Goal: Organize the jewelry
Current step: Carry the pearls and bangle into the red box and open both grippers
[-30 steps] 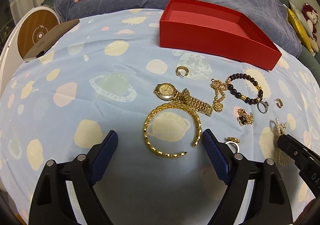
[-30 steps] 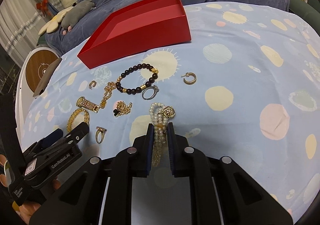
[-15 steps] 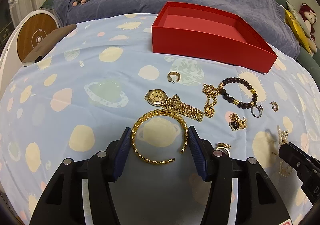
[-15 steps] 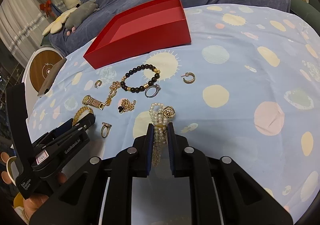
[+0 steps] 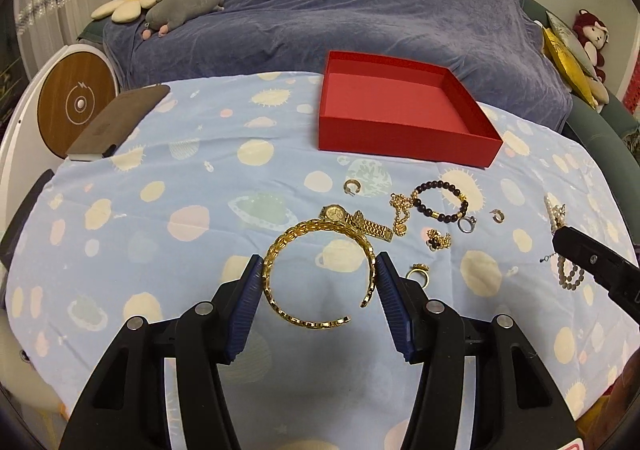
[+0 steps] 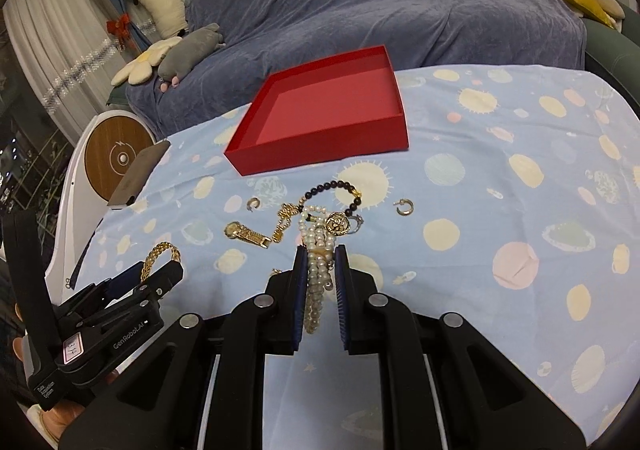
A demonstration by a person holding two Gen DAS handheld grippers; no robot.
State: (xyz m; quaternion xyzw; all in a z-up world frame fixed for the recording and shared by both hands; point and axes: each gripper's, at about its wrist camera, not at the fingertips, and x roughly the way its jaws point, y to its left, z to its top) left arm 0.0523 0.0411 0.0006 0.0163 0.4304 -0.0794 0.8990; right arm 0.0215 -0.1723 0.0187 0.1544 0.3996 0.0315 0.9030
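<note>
Between left tool (image 5: 320, 274) pads, gold bangle (image 5: 318, 270)

Legible markings appear only on the left tool (image 6: 160, 270), seen from the right wrist view. Its black arm bears white lettering — "GenRobot.AI". A small white sticker nearer the handle carries handwritten digits, apparently "314". Further small white print at the handle end is too blurred to read.

Soft even indoor light, moderate brightness. Faint shadows under fingers (image 5: 246, 310). Strong fisheye curvature, dark vignette corners. Centre sharp, edges slightly soft. No glare.
</note>
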